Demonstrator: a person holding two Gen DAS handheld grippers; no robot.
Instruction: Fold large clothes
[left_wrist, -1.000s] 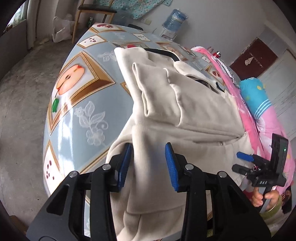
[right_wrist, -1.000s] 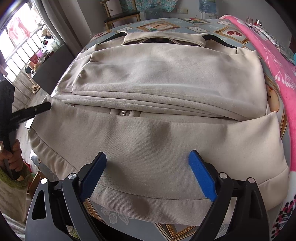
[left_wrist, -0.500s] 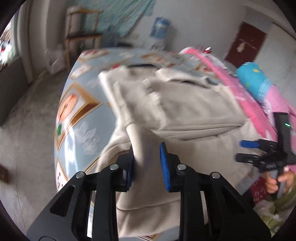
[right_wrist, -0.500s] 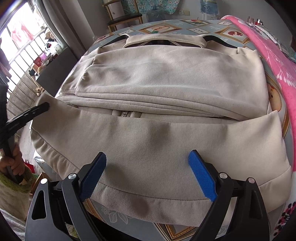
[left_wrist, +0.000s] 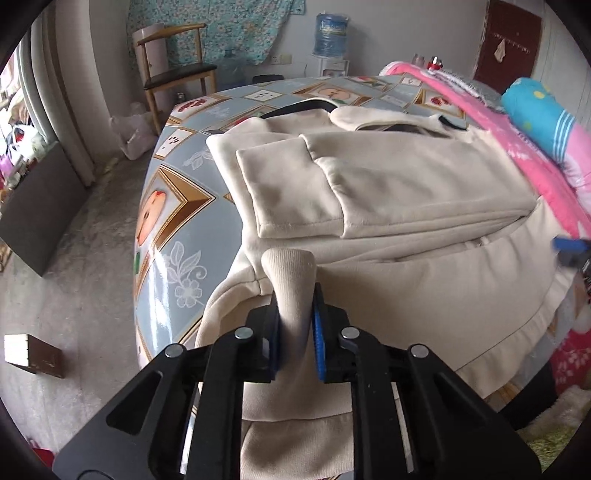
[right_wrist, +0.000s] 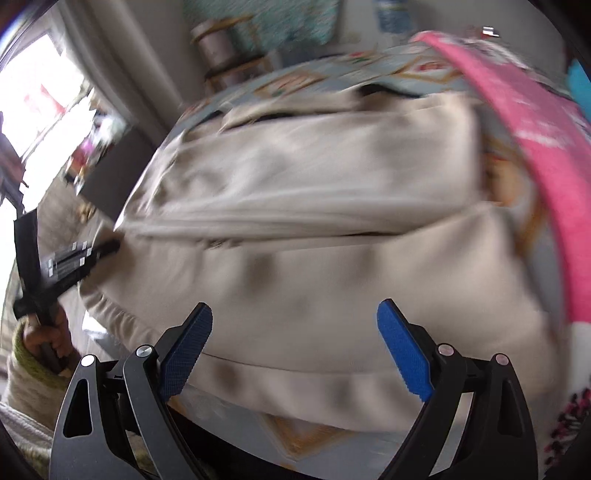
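Left gripper (left_wrist: 295, 328) jaws just closing, pinching ribbed hem fold of cream fleece jacket (left_wrist: 388, 192), right gripper (right_wrist: 295, 350) spread wide above hem, jacket lying half-folded on glossy blue patterned tablecloth (left_wrist: 177, 236), wooden chair (left_wrist: 173, 70) beyond.

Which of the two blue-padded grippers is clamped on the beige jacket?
The left gripper: its pads pinch the beige jacket's ribbed hem. The right gripper gapes wide, holding nothing.

Home bedroom: bed (left_wrist: 480, 122), chair (left_wrist: 177, 74)
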